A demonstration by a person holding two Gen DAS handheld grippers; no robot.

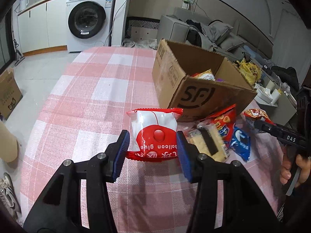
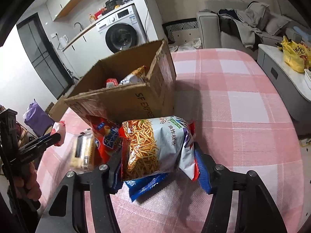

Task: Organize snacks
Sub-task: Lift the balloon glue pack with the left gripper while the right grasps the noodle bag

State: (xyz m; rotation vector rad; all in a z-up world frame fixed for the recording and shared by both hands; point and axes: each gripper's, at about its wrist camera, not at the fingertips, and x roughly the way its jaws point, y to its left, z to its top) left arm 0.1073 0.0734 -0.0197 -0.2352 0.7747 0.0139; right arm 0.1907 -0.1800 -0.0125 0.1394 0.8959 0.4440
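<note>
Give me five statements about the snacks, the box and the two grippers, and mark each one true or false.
1. The left gripper holds a red-and-white packet. True.
2. The cardboard box is empty. False: snack packets lie inside it.
3. The right gripper holds a bag of fried sticks. True.
4. A blue packet lies on the tablecloth under the bag of fried sticks. True.
5. The tablecloth is plain green. False: it is pink-and-white check.
</note>
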